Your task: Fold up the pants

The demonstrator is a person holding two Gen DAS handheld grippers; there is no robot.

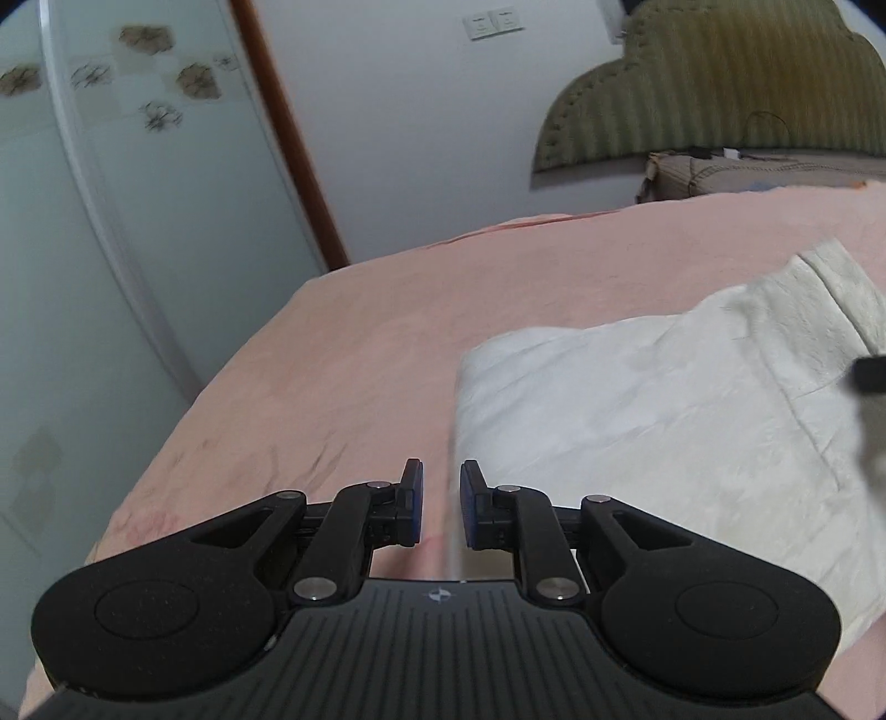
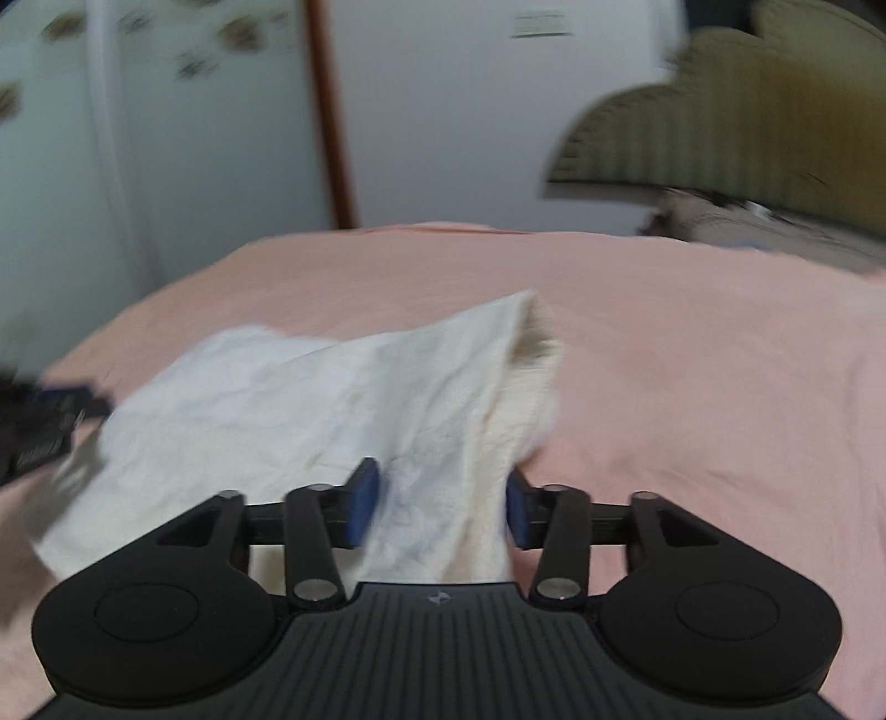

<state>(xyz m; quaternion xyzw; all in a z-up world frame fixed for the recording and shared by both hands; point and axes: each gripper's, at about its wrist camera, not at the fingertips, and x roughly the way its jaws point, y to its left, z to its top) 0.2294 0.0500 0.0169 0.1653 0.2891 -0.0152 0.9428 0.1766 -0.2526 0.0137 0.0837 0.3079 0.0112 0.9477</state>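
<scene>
Already folded over on itself, the pair of white pants [image 1: 653, 410] lies on the pink bedsheet [image 1: 360, 343], its thicker band end lying farther off toward the head of the bed. In the right wrist view the cloth runs back between the fingers of the right gripper [image 2: 440, 507], whose blue pads [image 2: 362, 501] stand well apart and do not press on it, though fabric lies in the gap. The left gripper [image 1: 441, 507] hangs just beside the near left edge of the pants, over bare sheet; its jaws are a narrow gap apart with nothing between them. Beyond the bed stand a green striped headboard [image 1: 720, 83], a white wall with two switches [image 1: 493, 22], a brown door frame [image 1: 293, 133] and a frosted glass door with flower prints [image 1: 138, 166].
</scene>
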